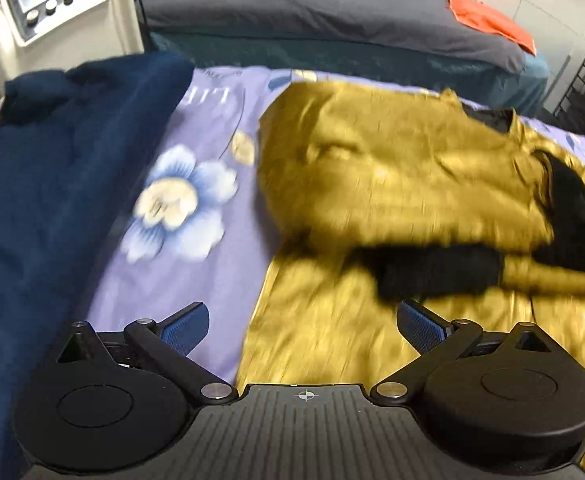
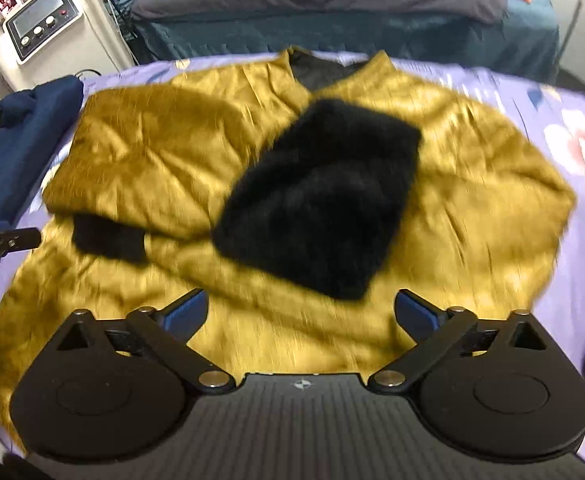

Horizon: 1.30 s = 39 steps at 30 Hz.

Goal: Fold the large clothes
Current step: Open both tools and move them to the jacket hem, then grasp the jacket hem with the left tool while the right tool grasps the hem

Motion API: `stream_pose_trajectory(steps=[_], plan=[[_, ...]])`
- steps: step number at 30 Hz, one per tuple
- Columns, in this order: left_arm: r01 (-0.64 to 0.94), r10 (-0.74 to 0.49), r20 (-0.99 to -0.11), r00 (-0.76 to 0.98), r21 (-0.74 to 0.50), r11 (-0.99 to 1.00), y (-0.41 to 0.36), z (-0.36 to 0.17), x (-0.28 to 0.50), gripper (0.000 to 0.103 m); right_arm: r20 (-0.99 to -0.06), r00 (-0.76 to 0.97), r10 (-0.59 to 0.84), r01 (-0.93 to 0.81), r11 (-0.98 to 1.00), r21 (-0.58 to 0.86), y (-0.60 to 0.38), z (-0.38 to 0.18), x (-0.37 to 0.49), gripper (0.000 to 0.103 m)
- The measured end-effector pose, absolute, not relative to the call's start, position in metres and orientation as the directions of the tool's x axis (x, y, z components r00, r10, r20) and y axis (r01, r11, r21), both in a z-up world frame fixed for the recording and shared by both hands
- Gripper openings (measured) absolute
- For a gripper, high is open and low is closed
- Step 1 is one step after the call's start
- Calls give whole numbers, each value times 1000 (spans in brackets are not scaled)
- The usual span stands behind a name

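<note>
Mustard coat (image 2: 472, 184) spans floral sheet (image 2: 552, 92) edge-to-edge.

Below me, the mustard jacket (image 2: 472, 168) lies spread on the bed, black-lined collar at the far edge. I see both sleeves folded in across its front, their black fur cuffs (image 2: 316, 204) resting on the body, one large at center, one smaller at left.

A bed with a lilac flowered sheet (image 1: 212, 128) carries two garments. A mustard coat (image 2: 140, 152) with black fur cuffs lies spread across its middle; a folded navy garment (image 1: 52, 168) rests at the left edge, apart from the coat.
</note>
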<state>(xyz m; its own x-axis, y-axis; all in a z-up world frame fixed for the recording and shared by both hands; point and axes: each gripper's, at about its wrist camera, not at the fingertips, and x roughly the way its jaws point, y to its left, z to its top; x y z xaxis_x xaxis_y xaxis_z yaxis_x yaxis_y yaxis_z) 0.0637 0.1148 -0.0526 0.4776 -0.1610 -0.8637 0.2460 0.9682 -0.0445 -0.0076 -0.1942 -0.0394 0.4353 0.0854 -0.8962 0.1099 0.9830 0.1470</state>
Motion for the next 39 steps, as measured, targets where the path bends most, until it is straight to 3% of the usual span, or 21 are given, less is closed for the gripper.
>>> stream_pose_trajectory(steps=[16,26,33,39], plan=[[265,-253,-891,377,-158,951,184,-59,11,103,-925,379,13,436,879,191,-242,-42,-109,89],[320,-379,-904,200,-305,897,186,-80,7,103,-941,338,2,533,824,193,-272,-47,-168,87],[339,-419,-899,129,-357,870,184,-91,-6,103,-942,326,76,609,745,271,-295,-61,-209,83],[316,-481,-875,62,-440,841,198,-99,-5,103,-878,386,284,630,614,475,-309,-81,-235,82]])
